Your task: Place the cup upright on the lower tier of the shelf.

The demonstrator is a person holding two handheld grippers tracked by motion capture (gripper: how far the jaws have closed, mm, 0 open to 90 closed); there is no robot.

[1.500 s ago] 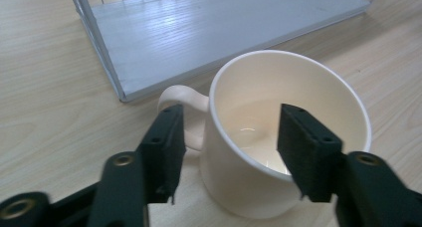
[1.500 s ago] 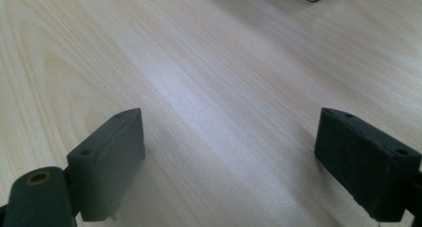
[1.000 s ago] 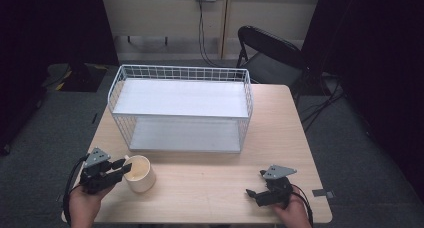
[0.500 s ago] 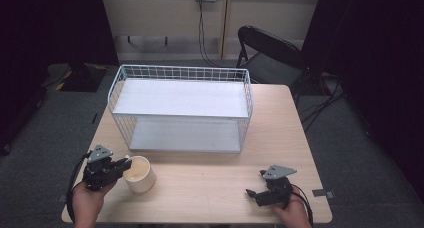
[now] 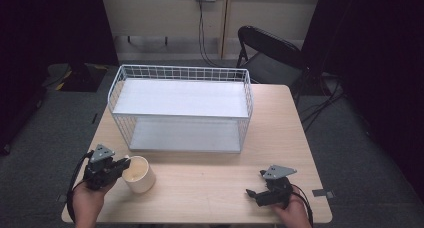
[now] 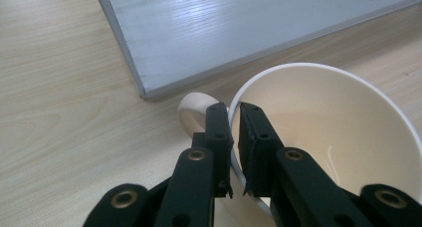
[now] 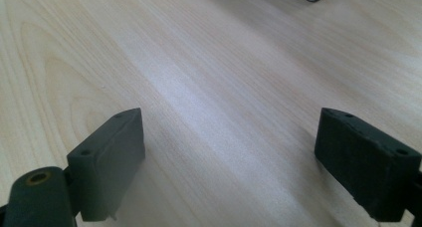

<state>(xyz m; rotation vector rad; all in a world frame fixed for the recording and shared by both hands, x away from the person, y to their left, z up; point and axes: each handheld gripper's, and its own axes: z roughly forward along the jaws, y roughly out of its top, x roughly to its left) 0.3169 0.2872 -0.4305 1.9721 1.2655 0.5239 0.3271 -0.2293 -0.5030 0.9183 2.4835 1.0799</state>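
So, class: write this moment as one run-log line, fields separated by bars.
left claw: just closed on mug rim beside handle | right claw: open over bare table | rack: behind mug, apart

black fingers (image 6: 219,132), brass-ringed screw holes

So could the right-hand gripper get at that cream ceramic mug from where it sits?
Probably yes: bare wooden table lies between the open right gripper and the cream ceramic mug. But the left gripper has just closed on the mug's rim beside the handle, so that side is taken.
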